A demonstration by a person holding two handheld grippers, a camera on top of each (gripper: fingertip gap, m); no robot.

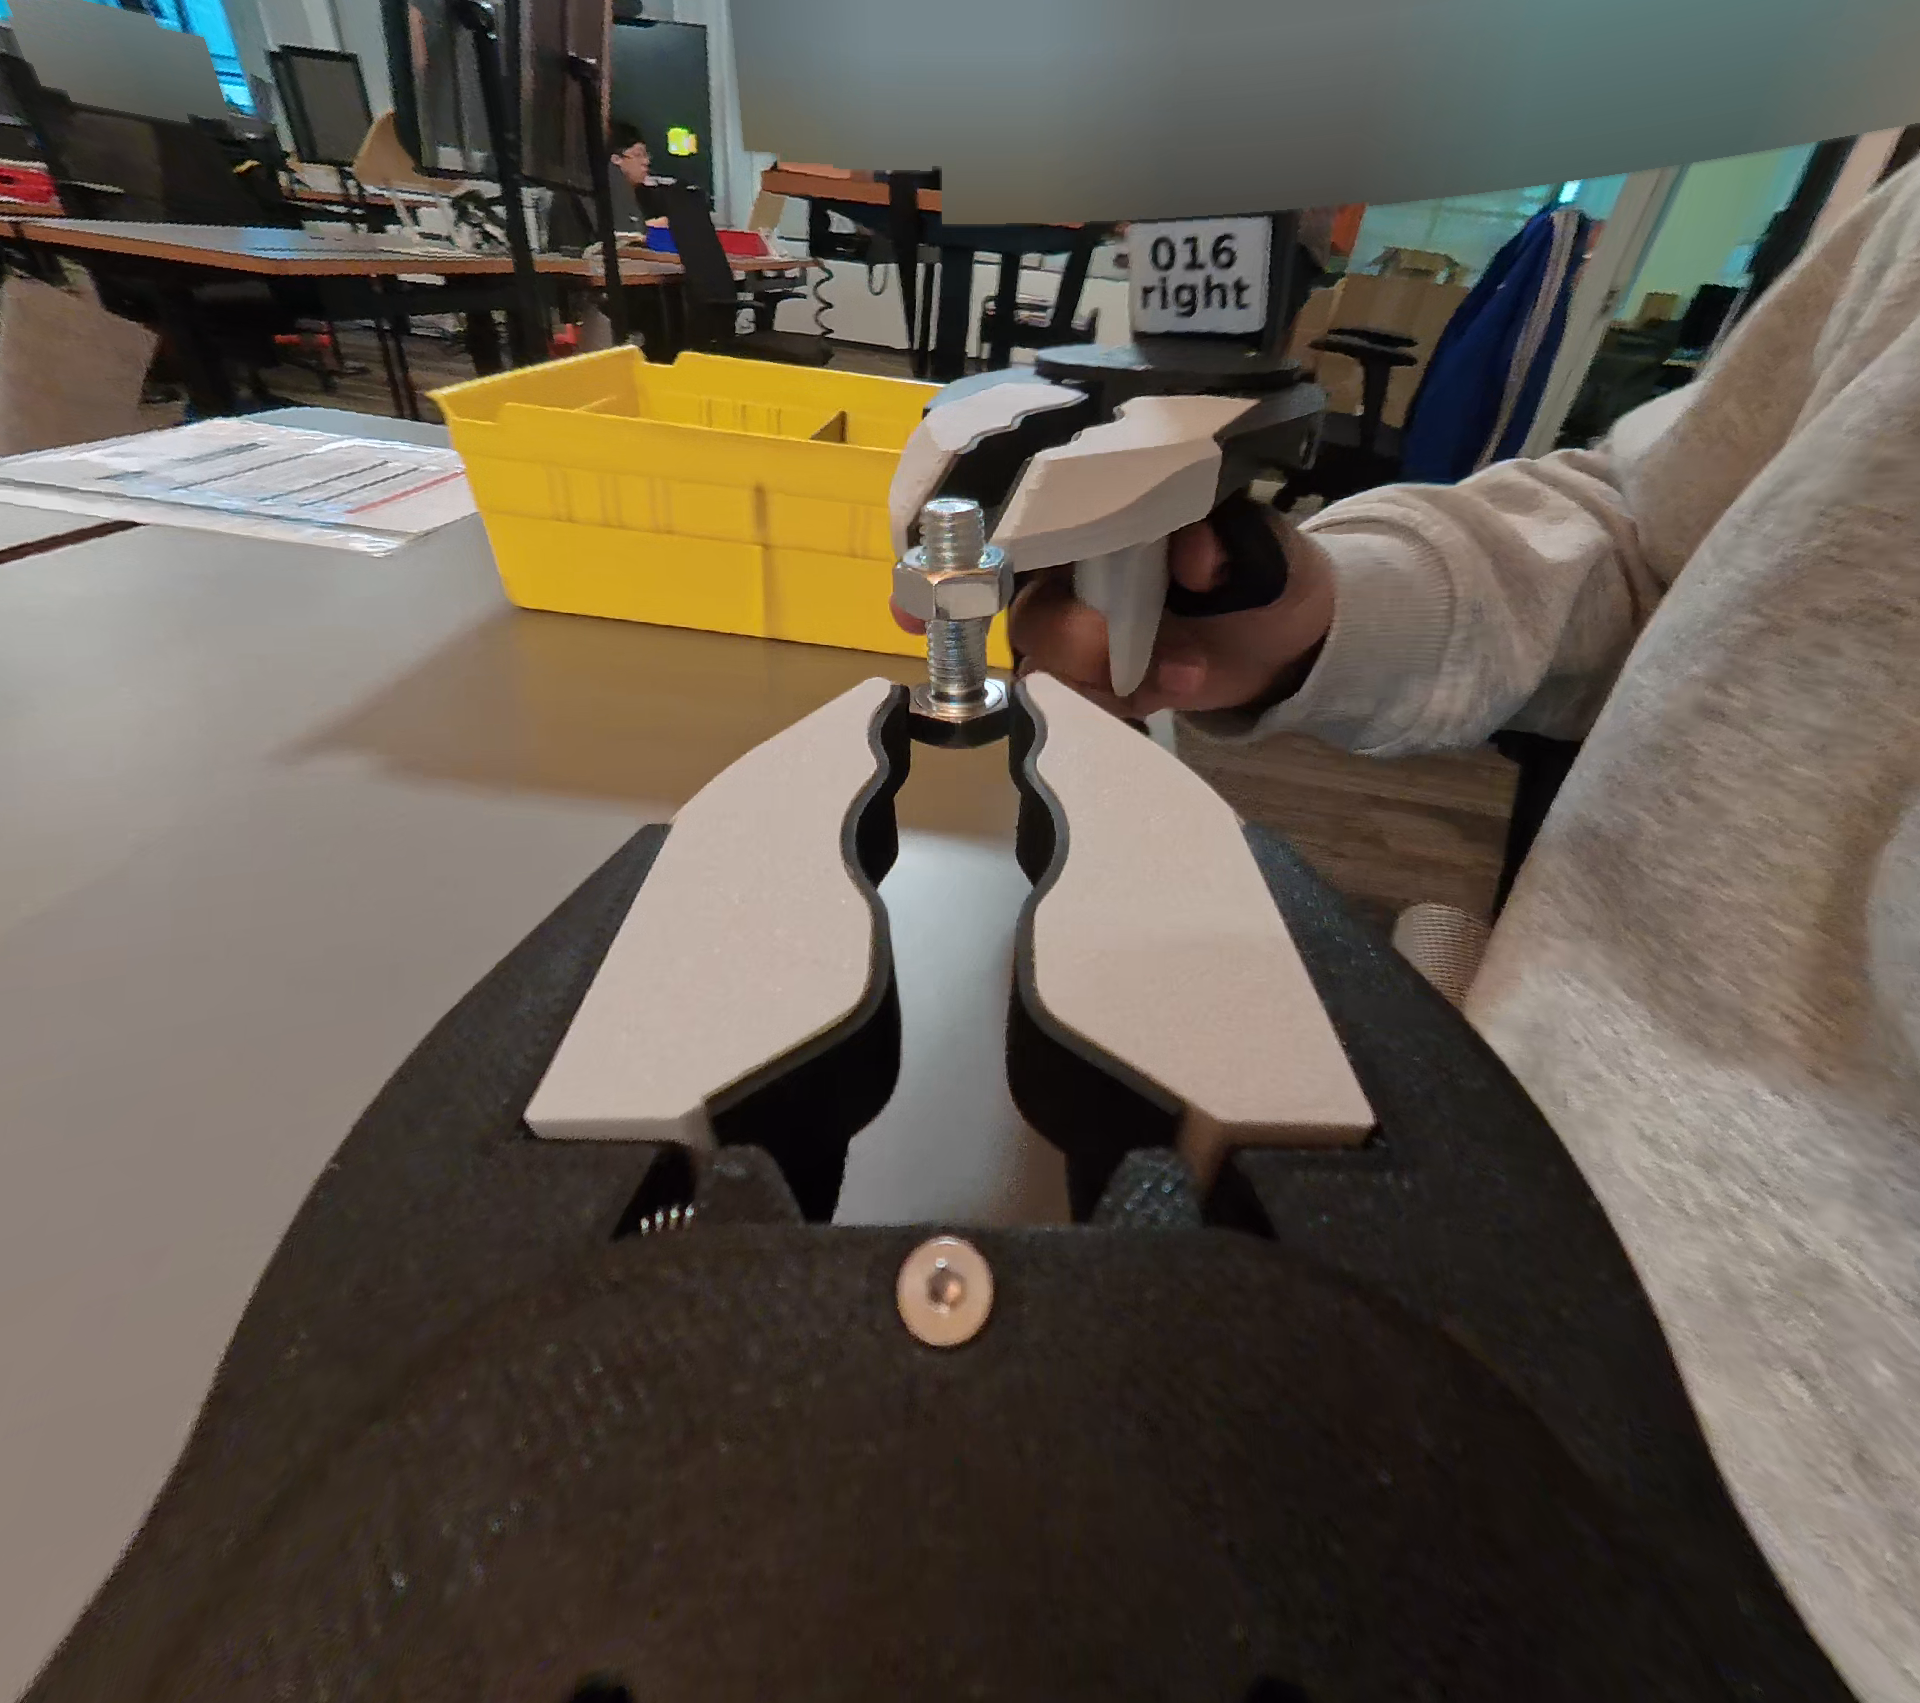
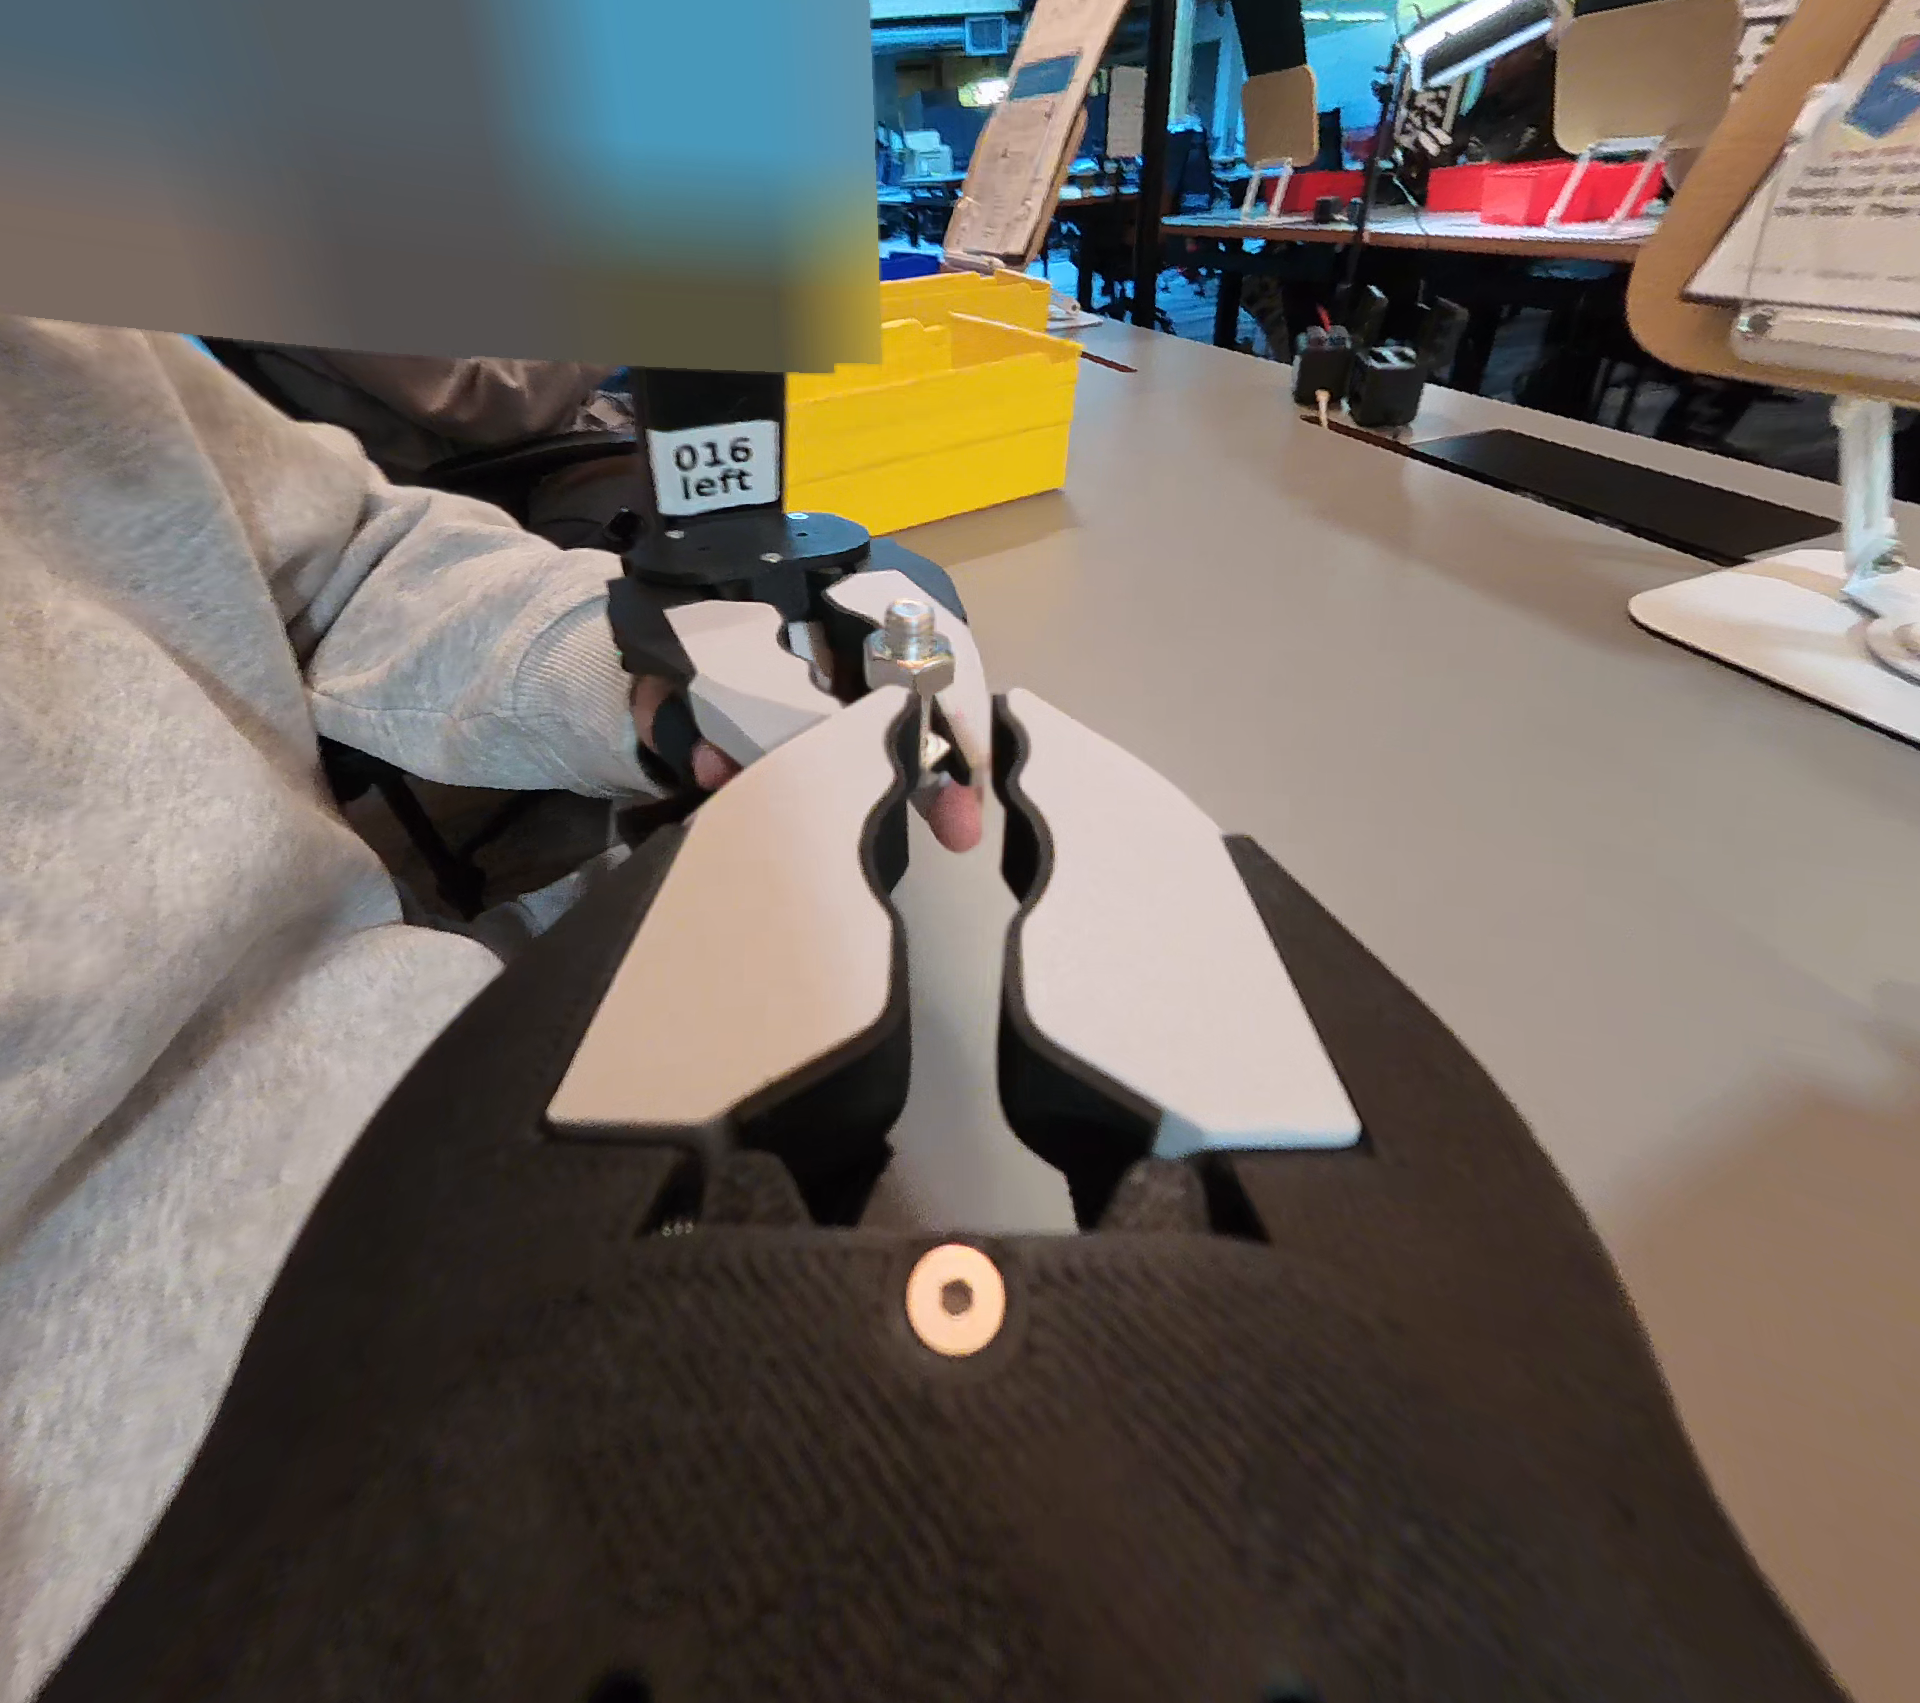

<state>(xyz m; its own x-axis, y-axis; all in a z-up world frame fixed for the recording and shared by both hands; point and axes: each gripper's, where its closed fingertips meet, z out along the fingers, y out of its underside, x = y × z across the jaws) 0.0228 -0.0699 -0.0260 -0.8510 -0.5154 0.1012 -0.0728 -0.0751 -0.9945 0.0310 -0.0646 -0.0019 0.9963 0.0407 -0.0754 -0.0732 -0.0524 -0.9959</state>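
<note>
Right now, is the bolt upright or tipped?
Upright. The bolt stands vertical, its head clamped in the left gripper, threads pointing up, hex nut partway down the shaft.

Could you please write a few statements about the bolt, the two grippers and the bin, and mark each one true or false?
1. The left gripper clamps the lower end of the upright silver threaded bolt between its fingers. True.
2. A silver hex nut sits partway up the bolt's thread. True.
3. The bolt lies flat on the grey table. False: it stands upright in the air, held by the left gripper.
4. The yellow plastic bin is stacked on a red bin. False: it rests directly on the table.
5. The right gripper has its fingers shut tight on the nut. False: a gap shows between them, beside the bolt's shank.
</note>
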